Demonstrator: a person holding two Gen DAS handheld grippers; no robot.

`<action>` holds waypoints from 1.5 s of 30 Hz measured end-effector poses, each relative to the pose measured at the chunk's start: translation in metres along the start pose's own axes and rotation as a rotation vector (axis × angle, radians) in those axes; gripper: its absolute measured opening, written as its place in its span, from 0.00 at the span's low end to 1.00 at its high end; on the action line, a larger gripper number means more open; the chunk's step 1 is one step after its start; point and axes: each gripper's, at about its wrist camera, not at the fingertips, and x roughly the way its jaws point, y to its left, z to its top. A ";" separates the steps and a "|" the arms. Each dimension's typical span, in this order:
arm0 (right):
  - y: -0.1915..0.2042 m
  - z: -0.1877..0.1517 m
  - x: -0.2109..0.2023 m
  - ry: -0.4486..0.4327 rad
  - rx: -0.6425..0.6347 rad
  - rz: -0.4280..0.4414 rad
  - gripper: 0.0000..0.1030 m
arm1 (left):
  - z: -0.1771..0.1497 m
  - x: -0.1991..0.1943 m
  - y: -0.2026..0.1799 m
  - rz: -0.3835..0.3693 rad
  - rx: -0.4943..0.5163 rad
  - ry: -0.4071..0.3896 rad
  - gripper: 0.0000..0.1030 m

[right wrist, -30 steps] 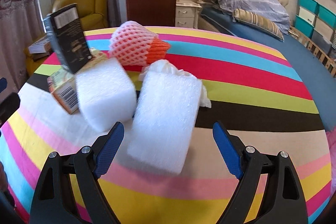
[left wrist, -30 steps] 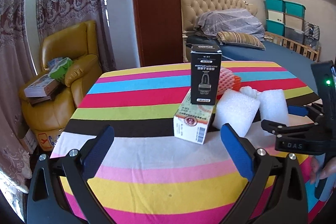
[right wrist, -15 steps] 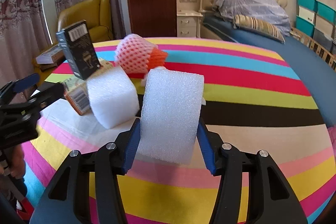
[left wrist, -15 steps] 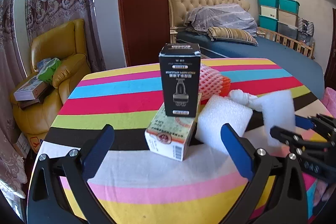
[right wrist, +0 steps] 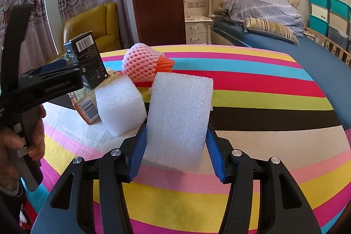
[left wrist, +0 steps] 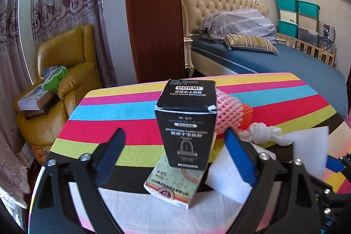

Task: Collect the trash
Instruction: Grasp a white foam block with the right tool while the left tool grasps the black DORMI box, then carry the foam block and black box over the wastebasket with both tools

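Note:
A black carton (left wrist: 186, 124) stands tilted on a flat green-and-white box (left wrist: 175, 183) on the striped table (left wrist: 114, 111). My left gripper (left wrist: 175, 157) is open, its blue fingers on either side of the black carton without touching it. My right gripper (right wrist: 175, 146) is shut on a white foam block (right wrist: 179, 120) and holds it above the table; this block also shows in the left wrist view (left wrist: 311, 146). A second foam block (right wrist: 119, 104), pink-and-orange foam netting (right wrist: 142, 65) and a crumpled white tissue (left wrist: 263, 133) lie close by.
A yellow armchair (left wrist: 65, 71) with boxes on it stands left of the table. A bed (left wrist: 274, 58) and stacked storage bins (left wrist: 298, 16) are behind. The table's right half (right wrist: 263, 89) holds nothing I can see.
My right gripper closed on the foam block and lifted it. My left gripper moved forward to straddle the black carton.

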 end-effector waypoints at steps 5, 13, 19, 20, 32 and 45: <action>-0.002 -0.001 -0.005 -0.009 0.002 0.001 0.49 | -0.001 0.009 -0.001 -0.023 -0.009 0.027 0.43; -0.002 -0.002 -0.019 -0.032 -0.004 0.012 0.49 | -0.017 -0.023 -0.002 -0.063 -0.010 -0.003 0.38; -0.004 -0.005 -0.032 -0.056 -0.006 0.017 0.49 | -0.034 -0.056 -0.008 -0.095 0.013 -0.015 0.38; -0.005 -0.005 -0.035 -0.060 -0.004 0.015 0.49 | -0.039 -0.062 -0.011 -0.098 0.018 -0.018 0.38; -0.021 -0.022 -0.071 -0.099 0.011 0.011 0.49 | -0.070 -0.104 -0.043 -0.142 0.075 -0.018 0.38; -0.049 -0.036 -0.097 -0.128 0.057 -0.018 0.49 | -0.082 -0.116 -0.090 -0.207 0.175 -0.006 0.38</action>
